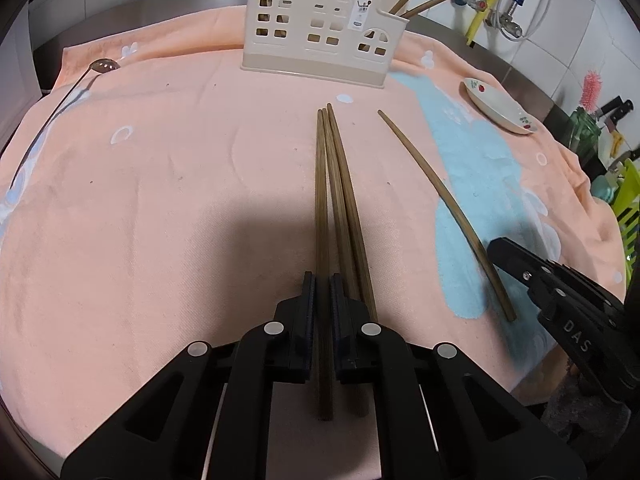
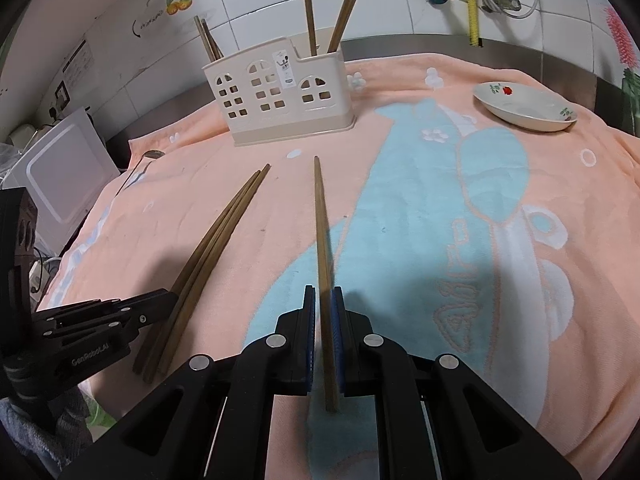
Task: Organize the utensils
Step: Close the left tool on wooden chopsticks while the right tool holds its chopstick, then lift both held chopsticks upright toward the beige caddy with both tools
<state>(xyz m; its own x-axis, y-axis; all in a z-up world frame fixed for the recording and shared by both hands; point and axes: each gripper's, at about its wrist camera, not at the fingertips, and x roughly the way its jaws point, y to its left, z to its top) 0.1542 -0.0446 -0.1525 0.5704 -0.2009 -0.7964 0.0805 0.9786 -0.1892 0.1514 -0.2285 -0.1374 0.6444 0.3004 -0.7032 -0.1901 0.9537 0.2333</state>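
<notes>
Left gripper (image 1: pixel 322 280) pinches one chopstick (image 1: pixel 321 200) of three bunched on the towel (image 1: pixel 160 200); neighbours may drag along. Right gripper (image 2: pixel 323 292) pinches a lone chopstick (image 2: pixel 322 240) near its end, which may pivot short of the holder (image 2: pixel 280 96).

Matt wooden chopsticks (image 1: pixel 338 200) on nubby terry towel (image 1: pixel 160 200).

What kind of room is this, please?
Most likely a home kitchen: a cream utensil holder with chopsticks stands on a towel-covered counter, the tiled wall carries water valves, and knives sit at the far right.
</notes>
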